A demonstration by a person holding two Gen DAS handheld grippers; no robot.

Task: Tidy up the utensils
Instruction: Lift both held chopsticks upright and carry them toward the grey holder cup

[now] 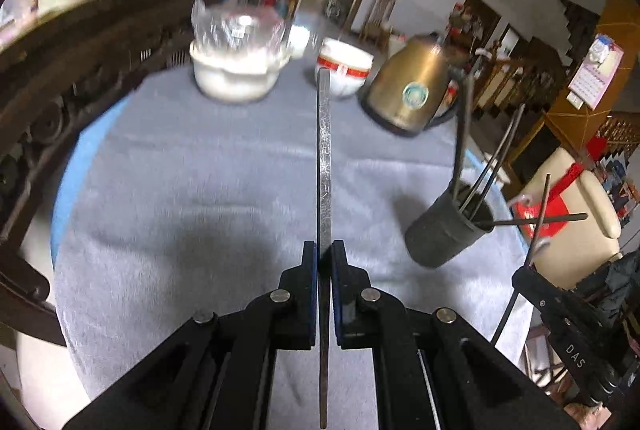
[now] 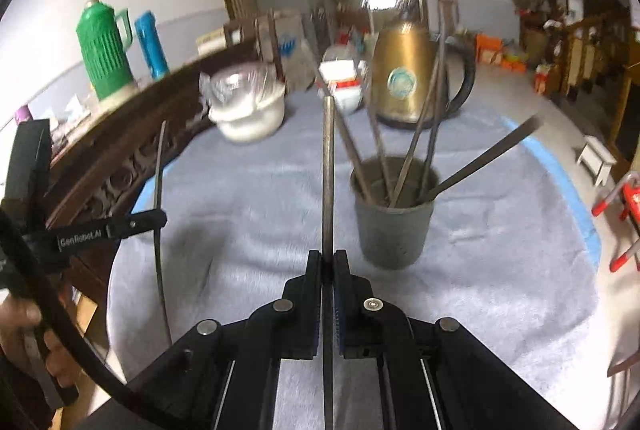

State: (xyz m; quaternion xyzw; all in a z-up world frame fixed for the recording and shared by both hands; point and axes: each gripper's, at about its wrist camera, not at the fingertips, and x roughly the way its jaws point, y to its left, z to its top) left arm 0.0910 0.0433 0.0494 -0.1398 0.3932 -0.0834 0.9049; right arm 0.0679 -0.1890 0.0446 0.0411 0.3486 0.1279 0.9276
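Both tongs are clamped on thin, flat metal utensils — left tongs (image 1: 324, 250) on one utensil (image 1: 324, 150), right tongs (image 2: 328, 260) on another (image 2: 328, 170) — above the surface (image 2: 500, 250), near the dark holder cup (image 2: 390, 230) bristling with similar utensils.

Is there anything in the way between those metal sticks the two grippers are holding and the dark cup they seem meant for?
Nothing visible blocks the way. Each gripper, left and right, holds one stick above bare cloth. The cup is open-topped, though the sticks already in it splay outward and crowd its mouth.
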